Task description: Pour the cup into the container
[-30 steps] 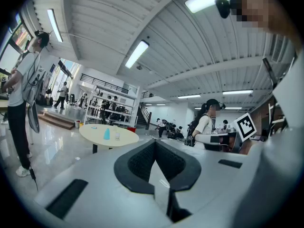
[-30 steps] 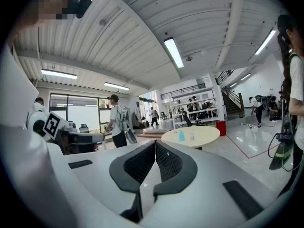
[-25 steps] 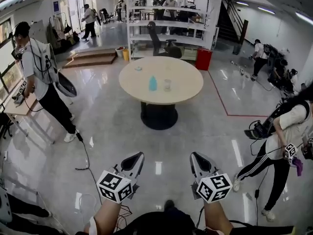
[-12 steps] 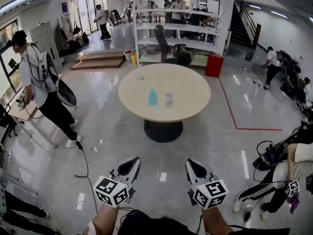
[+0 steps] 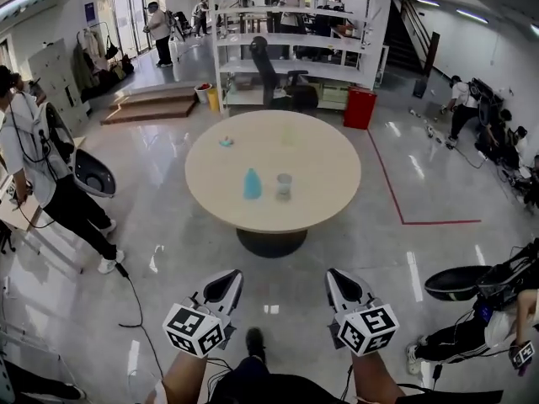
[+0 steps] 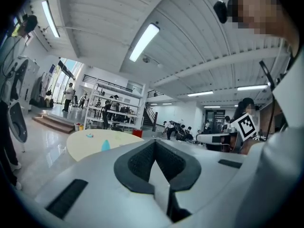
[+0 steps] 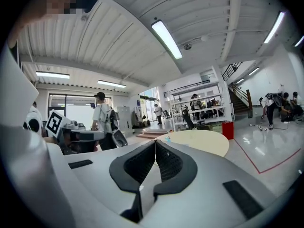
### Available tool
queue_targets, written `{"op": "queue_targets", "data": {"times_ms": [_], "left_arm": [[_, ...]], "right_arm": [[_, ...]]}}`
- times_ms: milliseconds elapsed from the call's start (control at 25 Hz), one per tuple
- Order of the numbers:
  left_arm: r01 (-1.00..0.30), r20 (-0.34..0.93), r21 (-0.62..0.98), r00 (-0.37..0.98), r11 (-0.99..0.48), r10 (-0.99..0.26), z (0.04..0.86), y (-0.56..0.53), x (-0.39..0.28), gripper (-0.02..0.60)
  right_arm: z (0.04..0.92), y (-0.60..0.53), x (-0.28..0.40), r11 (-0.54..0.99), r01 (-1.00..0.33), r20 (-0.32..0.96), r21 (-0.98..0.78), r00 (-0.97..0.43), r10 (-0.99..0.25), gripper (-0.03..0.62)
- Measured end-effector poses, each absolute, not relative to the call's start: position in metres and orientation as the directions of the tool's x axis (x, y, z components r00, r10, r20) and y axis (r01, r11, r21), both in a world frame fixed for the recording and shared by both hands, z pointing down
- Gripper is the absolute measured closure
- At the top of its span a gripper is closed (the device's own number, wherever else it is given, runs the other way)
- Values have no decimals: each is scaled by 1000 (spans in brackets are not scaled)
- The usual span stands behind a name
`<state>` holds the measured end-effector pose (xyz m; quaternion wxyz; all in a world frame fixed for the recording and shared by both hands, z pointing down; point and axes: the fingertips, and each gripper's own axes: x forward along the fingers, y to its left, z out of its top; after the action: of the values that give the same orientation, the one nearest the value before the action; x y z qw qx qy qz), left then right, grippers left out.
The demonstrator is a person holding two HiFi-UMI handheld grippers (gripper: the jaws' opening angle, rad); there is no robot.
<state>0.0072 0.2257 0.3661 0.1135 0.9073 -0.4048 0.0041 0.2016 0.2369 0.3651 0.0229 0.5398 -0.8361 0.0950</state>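
Observation:
A round beige table (image 5: 320, 154) stands ahead on the shiny floor. On it are a blue cup (image 5: 252, 183) and, just to its right, a clear container (image 5: 284, 186). Low in the head view, my left gripper (image 5: 226, 283) and right gripper (image 5: 339, 280) point at the table from well short of it. Both are shut with nothing in them. In the left gripper view the jaws (image 6: 154, 142) meet at their tips, with the table (image 6: 83, 144) and blue cup (image 6: 105, 145) small beyond. The right gripper (image 7: 155, 142) also shows the table (image 7: 202, 140) far off.
A small teal thing (image 5: 226, 141) lies at the table's far left. A person with a backpack (image 5: 34, 167) stands left, another crouches right (image 5: 497, 310). White shelves (image 5: 295, 40), an office chair (image 5: 278, 78) and a red bin (image 5: 358, 108) stand behind. A cable (image 5: 135, 297) lies on the floor.
The table with the cup and container has come nearer and larger in the head view. Both grippers stay shut, side by side at the bottom of the view.

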Motion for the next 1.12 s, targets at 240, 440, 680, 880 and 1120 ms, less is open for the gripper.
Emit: {"op": "queue_targets", "data": {"times_ms": [240,440,680,880,1120], "left_arm": [[-708,56,205,698,-676,-714,346,127,-19,581],[-696,47,218,708,-684,-705,354,69,-35,581],[-691,53,231,712,-685,-700,361,11,-34,581],[-714,71,219,691,-665,-719,365,-61,-14,581],[-759,77,196,643,-621,-762,361,-161,23,581]], "right_arm": [[340,142,180,365,-926,115,-99,-375,-920,588],[342,84,166,351,-931,110,-100,-361,-926,588],[346,22,164,344,-934,104,-93,-353,-930,588],[354,-59,181,376,-919,87,-117,-387,-918,588],[354,-167,212,462,-878,45,-124,-470,-881,588]]}}
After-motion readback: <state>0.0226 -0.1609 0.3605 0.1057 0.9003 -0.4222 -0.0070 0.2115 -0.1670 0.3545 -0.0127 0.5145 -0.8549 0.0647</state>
